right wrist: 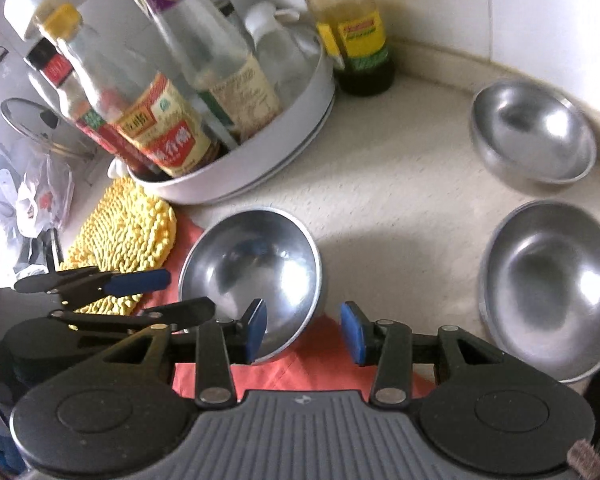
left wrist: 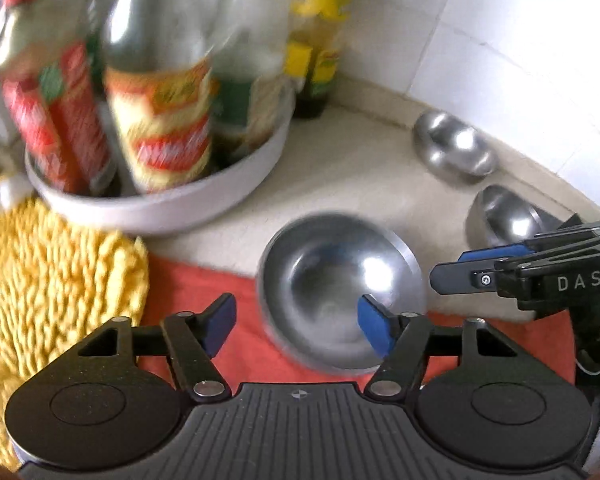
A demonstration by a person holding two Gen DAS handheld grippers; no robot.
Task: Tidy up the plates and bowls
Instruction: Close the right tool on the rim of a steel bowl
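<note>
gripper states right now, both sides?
Left gripper: open, empty; steel bowl lies beyond its pads.
Right gripper: open, narrower gap, empty.

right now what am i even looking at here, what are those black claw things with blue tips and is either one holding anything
Those are two hand-held grippers, one in each of a person's hands, each with a fisheye camera looking out along its two blue-padded fingers. One picture comes from the left gripper, the other from the right gripper. Both sets of jaws stand apart with nothing gripped.

On the pale counter lie three steel bowls: the nearest bowl rests partly on an orange cloth, a second bowl sits to its right, and a third bowl is near the tiled wall. There is also a white tray of sauce bottles and a yellow shaggy mat.
</note>
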